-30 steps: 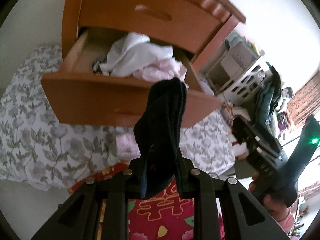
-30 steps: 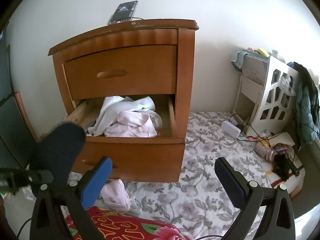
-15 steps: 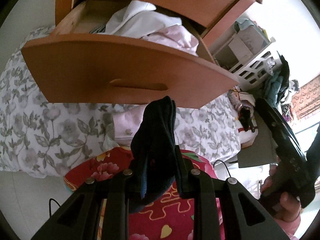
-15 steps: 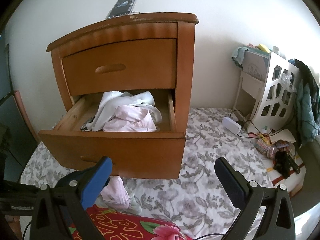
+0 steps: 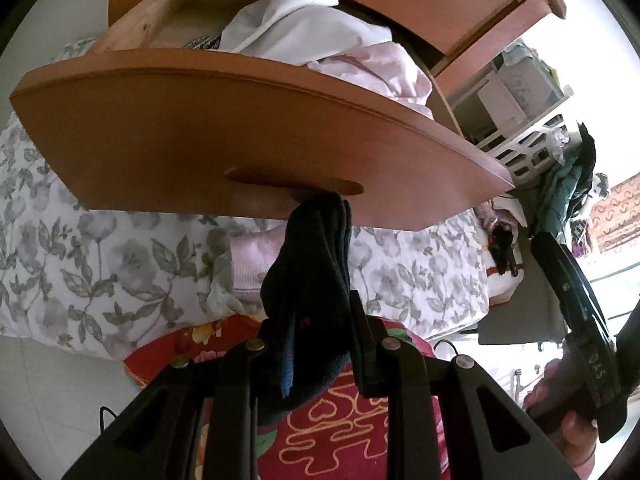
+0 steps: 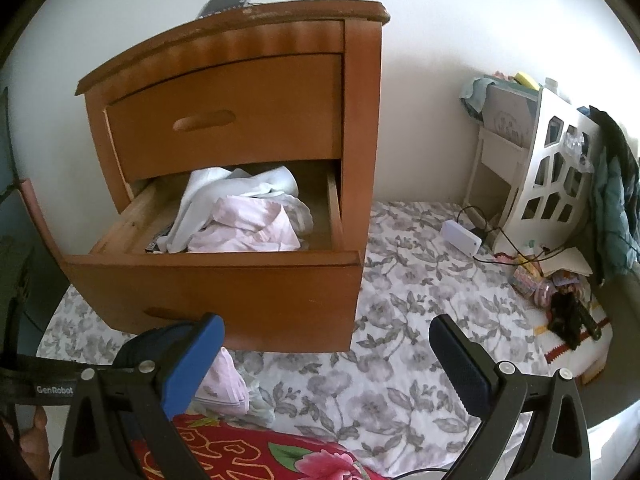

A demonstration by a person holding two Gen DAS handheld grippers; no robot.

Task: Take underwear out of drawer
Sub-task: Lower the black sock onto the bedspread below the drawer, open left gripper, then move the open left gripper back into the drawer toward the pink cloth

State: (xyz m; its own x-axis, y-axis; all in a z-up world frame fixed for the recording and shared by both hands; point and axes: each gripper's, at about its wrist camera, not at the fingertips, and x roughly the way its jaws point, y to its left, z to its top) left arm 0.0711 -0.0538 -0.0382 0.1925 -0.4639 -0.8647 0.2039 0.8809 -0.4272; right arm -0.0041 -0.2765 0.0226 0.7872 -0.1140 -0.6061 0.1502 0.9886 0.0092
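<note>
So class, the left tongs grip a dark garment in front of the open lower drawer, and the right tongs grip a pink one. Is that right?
Not quite. The right tongs are open and hold nothing, as the right wrist view shows. The left tongs do grip the dark garment in front of the open lower drawer.

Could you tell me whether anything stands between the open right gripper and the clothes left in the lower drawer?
Only the raised drawer front. The right gripper sits low before it; the white and pink garments lie behind, reachable from above.
</note>
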